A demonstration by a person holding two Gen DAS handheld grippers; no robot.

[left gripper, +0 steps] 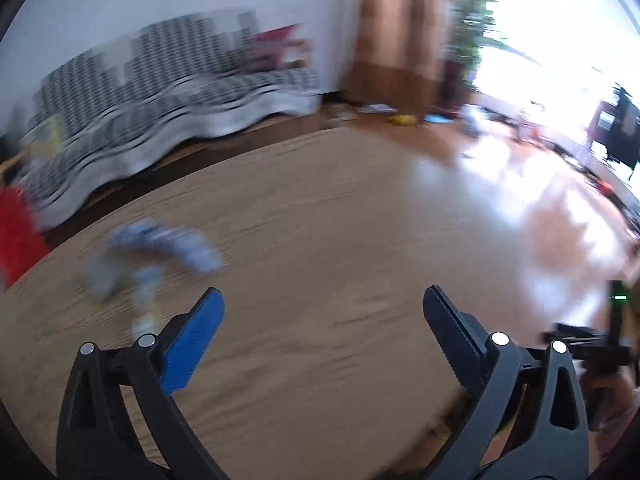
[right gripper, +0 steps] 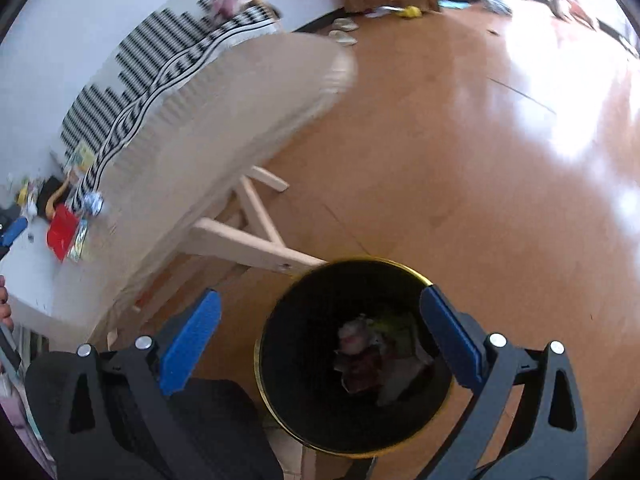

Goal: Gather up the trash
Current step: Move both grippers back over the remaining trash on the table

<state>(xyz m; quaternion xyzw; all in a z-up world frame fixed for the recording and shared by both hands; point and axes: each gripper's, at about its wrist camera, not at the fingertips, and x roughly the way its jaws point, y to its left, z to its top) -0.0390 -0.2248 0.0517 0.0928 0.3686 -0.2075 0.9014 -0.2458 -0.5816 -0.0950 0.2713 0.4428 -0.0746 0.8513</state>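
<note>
My left gripper is open and empty above the wooden table. A blurred blue and white wrapper lies on the table ahead and to the left of it, with more pale scraps beside it. My right gripper is open and empty over a black bin with a gold rim on the floor. Crumpled trash lies in the bin's bottom. A red wrapper and a crushed can lie on the table at far left.
The pale table stands on wooden legs left of the bin. A checkered sofa is behind the table. A black chair seat is under my right gripper. Clutter lies on the far floor.
</note>
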